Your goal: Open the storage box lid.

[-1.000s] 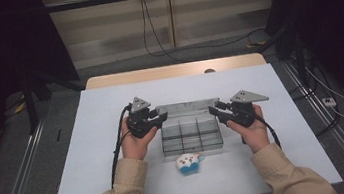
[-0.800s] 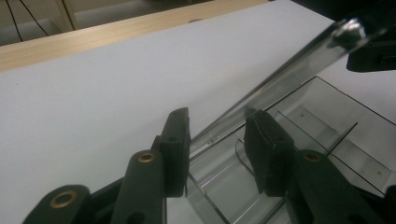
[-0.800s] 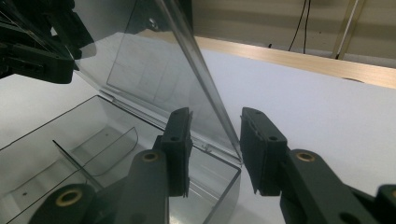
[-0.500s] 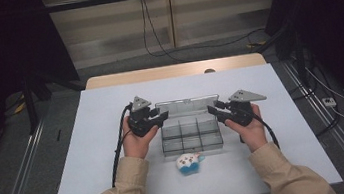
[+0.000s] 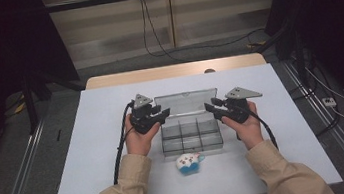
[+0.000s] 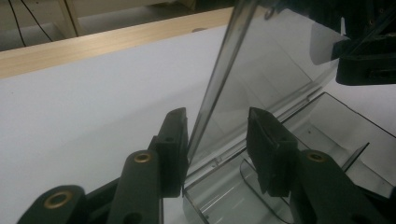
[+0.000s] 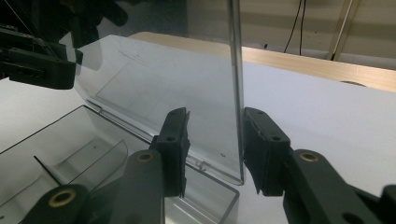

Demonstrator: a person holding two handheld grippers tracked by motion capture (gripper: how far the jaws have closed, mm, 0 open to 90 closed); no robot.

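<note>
Clear compartment box (image 5: 191,136) mid-desk (image 5: 89,138), lid (image 5: 186,100) upright. Left tongs (image 6: 217,140) and right tongs (image 7: 215,144) straddle its side edges, spread, not pinching, likely steadying it open for the toy (image 5: 189,163) nearby.

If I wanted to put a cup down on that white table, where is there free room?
The widest bare stretches of the table lie outside each hand: left of the left gripper and right of the right gripper. The far strip behind the raised lid is bare too. The middle is crowded: the clear box, both grippers and a small toy.
</note>
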